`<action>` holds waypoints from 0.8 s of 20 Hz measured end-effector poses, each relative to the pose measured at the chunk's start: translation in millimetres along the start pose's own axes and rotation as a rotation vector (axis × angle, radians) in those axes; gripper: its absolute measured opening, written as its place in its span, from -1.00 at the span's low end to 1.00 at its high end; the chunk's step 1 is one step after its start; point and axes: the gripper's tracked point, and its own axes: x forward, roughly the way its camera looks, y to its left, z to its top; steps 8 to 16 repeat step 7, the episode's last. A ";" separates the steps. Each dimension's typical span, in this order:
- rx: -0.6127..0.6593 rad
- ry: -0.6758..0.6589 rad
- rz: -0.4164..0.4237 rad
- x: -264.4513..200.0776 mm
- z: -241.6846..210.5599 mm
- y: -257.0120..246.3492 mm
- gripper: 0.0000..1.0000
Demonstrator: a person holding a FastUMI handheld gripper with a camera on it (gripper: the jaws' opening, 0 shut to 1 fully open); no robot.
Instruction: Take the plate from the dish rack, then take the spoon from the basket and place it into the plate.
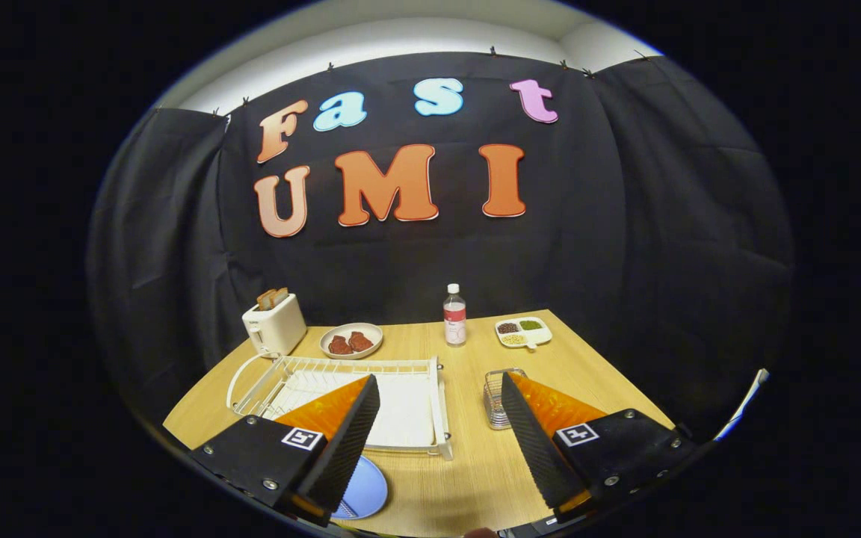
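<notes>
- Fingers [438, 418] stood wide apart, gripping nothing, hovering above the near part of the light wooden tabletop [468, 478].
- Round pale-blue plate [362, 489] lay flat on the tabletop just beside the left finger's base, partly hidden by it, out of the rack and in front of the rack's near edge.
- White wire dish rack [400, 396] with its white drip tray sat just ahead of the left finger, which covered part of it; no dish showed in its visible part.
- Small metal wire basket [498, 396] stood just ahead of the right finger, to the right of the rack and apart from it; whether the spoon was inside could not be told from here.
- Beyond the rack, a beige round dish holding two reddish-brown pieces of meat [352, 340] sat near the far edge.
- White toaster with slices of bread poking out [275, 323] stood at the far left corner, next to that dish.
- Clear plastic bottle with a white cap and red label [454, 315] stood upright at the far edge, beyond the gap between the fingers.
- White divided tray with dark, green and yellowish fillings [523, 332] rested to the right of the bottle, well beyond the basket.
</notes>
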 end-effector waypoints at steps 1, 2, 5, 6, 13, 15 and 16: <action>0.007 -0.005 -0.011 -1.3 0.8 -3.1 0.95; 0.013 -0.007 -0.017 -2.5 1.9 -4.9 0.95; 0.019 -0.016 -0.035 -2.0 3.7 -13.2 0.95; 0.020 -0.020 -0.038 -2.4 4.9 -15.3 0.95; 0.022 -0.023 -0.038 -2.3 5.7 -15.9 0.95; 0.022 -0.023 -0.038 -2.3 5.7 -15.9 0.95; 0.022 -0.023 -0.038 -2.3 5.7 -15.9 0.95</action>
